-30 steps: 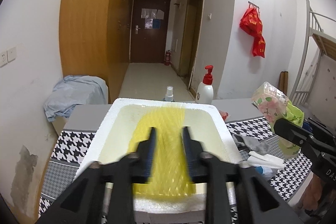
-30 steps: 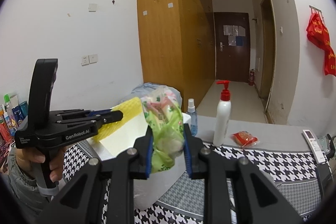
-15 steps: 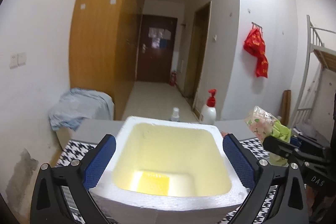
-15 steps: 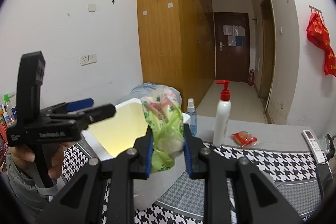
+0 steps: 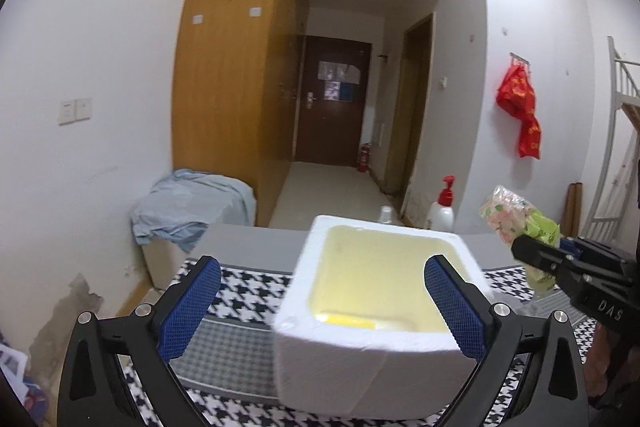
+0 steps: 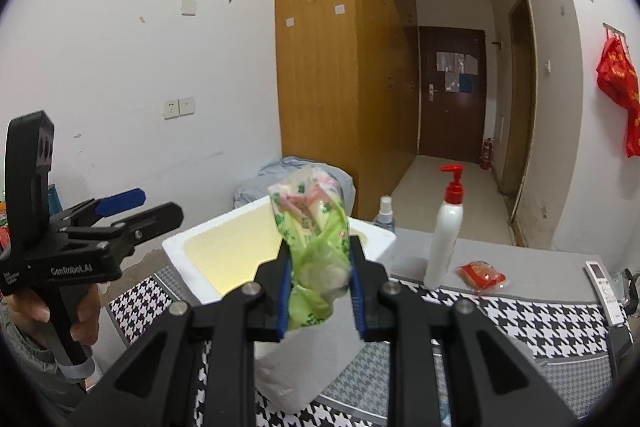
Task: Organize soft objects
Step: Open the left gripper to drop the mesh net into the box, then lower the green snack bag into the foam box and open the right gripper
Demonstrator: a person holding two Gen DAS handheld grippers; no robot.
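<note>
Progress: 1 soft thing, a yellow foam net (image 5: 352, 321), already lies on the floor of the white foam box (image 5: 384, 347); judging by this, the tidying is partly done.
Left to do: the green bag (image 6: 316, 247) is not yet in the box, and a small red packet (image 6: 482, 275) lies on the table (image 6: 560, 311) and may follow.
Left gripper (image 5: 320, 311): spread wide and empty, its blue pads either side of the box's near edge, touching nothing that shows.
Right gripper (image 6: 322, 293): clenched on the green bag, which hangs in the air just beside the box and in front of its near rim in the right wrist view.
Green bag: thin crinkled plastic, green with pink and white flower print, knotted or bunched at the top, squeezed narrow where the pads press; likely light and yielding.
Foam box: thick-walled white polystyrene, square with rounded corners, grainy surface, a hairline seam down 1 outer wall; inside glows pale yellow.
Foam net: only a flat yellow strip shows; its weave is too blurred to make out.
Table: grey top under a black-and-white houndstooth cloth.
Nearby hard things: a white pump bottle (image 6: 446, 231) with a red head, and a small spray bottle (image 6: 385, 213) behind the box.
</note>
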